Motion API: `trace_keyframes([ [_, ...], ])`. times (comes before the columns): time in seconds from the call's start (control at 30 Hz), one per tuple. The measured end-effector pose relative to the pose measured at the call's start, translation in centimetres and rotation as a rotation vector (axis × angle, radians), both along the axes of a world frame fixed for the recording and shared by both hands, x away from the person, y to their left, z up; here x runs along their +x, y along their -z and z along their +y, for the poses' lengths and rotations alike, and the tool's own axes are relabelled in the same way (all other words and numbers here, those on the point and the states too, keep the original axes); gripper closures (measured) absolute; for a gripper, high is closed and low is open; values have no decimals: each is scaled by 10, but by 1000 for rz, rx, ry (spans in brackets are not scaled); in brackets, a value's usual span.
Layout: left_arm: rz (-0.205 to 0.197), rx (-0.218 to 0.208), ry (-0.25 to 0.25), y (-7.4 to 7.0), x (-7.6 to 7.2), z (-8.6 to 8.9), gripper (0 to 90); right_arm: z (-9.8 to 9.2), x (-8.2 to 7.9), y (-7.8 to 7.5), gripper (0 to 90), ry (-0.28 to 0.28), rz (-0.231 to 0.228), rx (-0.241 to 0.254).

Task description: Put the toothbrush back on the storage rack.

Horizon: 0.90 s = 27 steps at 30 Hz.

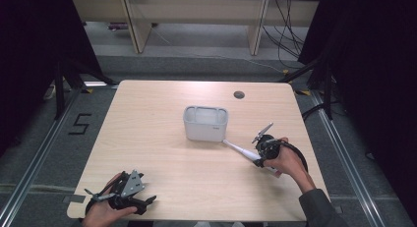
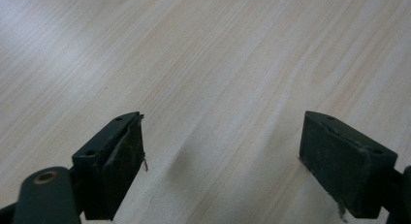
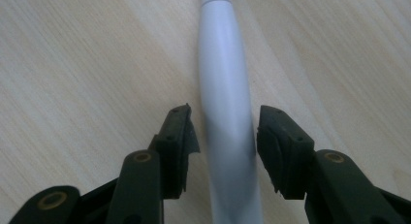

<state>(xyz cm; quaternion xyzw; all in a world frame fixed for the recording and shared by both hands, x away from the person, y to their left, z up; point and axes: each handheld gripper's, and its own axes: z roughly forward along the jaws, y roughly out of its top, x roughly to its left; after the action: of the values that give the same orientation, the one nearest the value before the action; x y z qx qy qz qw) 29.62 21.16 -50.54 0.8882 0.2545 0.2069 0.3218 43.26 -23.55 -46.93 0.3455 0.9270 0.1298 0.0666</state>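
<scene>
A long white handle (image 1: 241,151) with a thin tip, like a toothbrush body, lies on the wooden table (image 1: 162,153) just right of a grey-white bin (image 1: 189,120). Its tip points at the bin's lower right corner. My right gripper (image 1: 256,160) is down at the handle's near end. In the right gripper view the handle (image 3: 225,88) runs between the two jaws of the right gripper (image 3: 223,112), which stand close on either side with slim gaps. My left gripper (image 1: 146,203) rests at the table's front left, wide open over bare wood (image 2: 223,136).
The bin stands at the table's middle with its opening upward. A round cable hole (image 1: 239,95) sits near the far edge. Dark curtains flank the table, and cables lie on the floor behind it.
</scene>
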Motion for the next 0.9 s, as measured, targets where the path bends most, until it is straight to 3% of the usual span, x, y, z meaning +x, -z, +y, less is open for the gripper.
trace_keyframes([
  [0.3, -1, -3, 2, 0, 0, 0, 157, 5, 9, 3, 632, -53, 39, -51],
  [0.37, -1, -4, 2, 0, 0, 0, 156, 7, 9, 2, 635, -34, 45, -52],
  [0.4, -1, -3, 3, 0, 0, 0, 157, 7, 11, 3, 634, -61, 50, -57],
  [0.47, -1, -4, 2, 0, 0, 0, 156, 10, 12, 4, 641, -51, 60, -68],
  [0.53, -1, -5, 3, 0, 0, 0, 157, 11, 15, 4, 650, -74, 63, -111],
  [0.63, -1, -4, 3, 0, 0, 0, 157, 13, 16, 4, 656, -67, 76, -117],
  [0.7, -1, -5, 3, 0, 0, 0, 156, 13, 20, 5, 657, -98, 89, -130],
  [0.83, -1, -5, 3, 0, 0, 0, 157, 17, 20, 4, 659, -63, 115, -131],
  [0.9, -1, -5, 3, 0, 0, 0, 157, 18, 22, 4, 659, -79, 126, -139],
])
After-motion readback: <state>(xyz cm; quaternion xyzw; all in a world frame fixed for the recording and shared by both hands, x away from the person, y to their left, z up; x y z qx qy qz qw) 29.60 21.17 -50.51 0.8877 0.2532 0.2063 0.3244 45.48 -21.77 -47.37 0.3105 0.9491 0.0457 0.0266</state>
